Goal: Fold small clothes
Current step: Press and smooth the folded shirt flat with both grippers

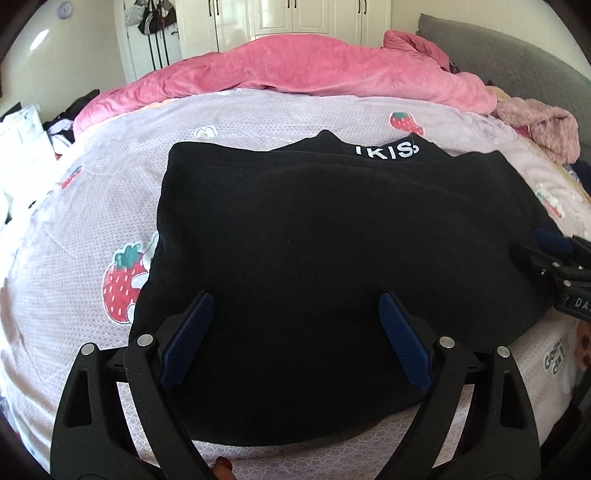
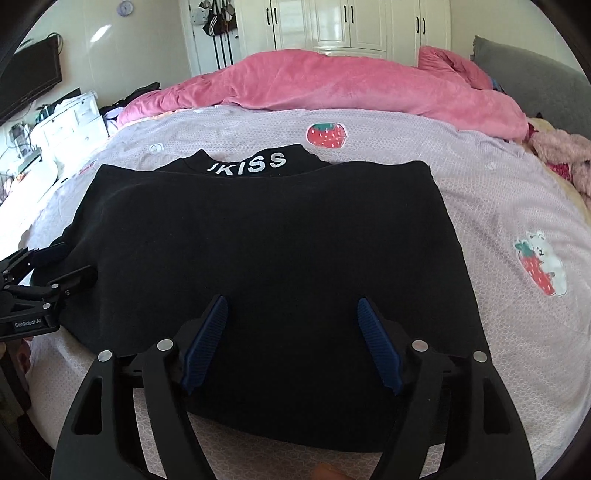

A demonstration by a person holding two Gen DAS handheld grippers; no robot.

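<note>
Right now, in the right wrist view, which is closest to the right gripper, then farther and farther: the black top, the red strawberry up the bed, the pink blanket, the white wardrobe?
1. black top, right under the jaws
2. red strawberry, past the collar
3. pink blanket, across the bed's far side
4. white wardrobe, back wall

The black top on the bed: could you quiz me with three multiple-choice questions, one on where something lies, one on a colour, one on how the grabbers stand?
1. Where does the pink blanket lie?
A. Beyond the black top
B. Over it
C. On the floor

2. What colour is the lettering on the top's collar?
A. Red
B. White
C. Yellow

3. How do the left gripper and right gripper stand?
A. Both clamped on cloth
B. One shut
C. Both open

Answers: 1 A, it is heaped at the bed's far side; 2 B, white letters on black; 3 C, the fingers are spread apart, gripping nothing.
</note>
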